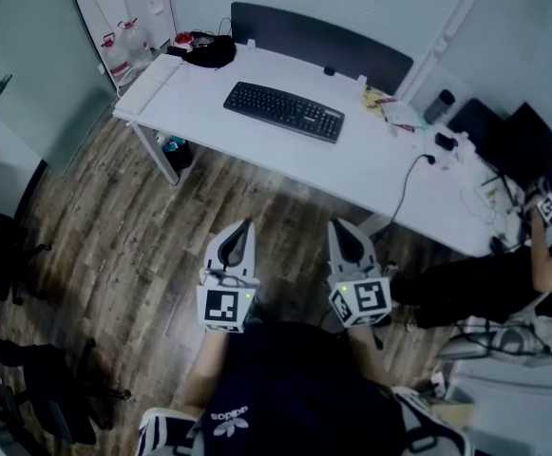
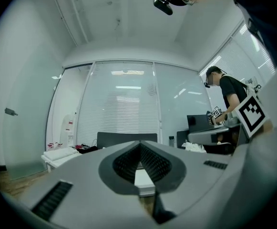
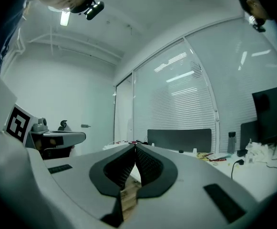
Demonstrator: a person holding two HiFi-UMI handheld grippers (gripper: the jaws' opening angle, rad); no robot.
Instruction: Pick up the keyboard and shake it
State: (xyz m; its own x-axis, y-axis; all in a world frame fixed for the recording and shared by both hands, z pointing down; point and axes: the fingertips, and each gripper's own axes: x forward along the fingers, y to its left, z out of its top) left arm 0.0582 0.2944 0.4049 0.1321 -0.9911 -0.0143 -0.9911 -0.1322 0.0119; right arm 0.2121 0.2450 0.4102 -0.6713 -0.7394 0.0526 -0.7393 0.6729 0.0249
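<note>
The keyboard (image 1: 284, 111) lies flat on the white worktop (image 1: 352, 164), toward its far left part, well apart from both tools. The left tool (image 1: 245, 226) and right tool (image 1: 336, 226) hang side by side over the wooden floor (image 1: 114, 245), pointing at the worktop. Each has its jaws pressed together with nothing between them.

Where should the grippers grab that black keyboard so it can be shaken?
Probably its two short ends: left gripper on one, right gripper on the other, coming from the sides. The keyboard lies flat, long and thin, on the desk, so one middle grip would wobble.
</note>
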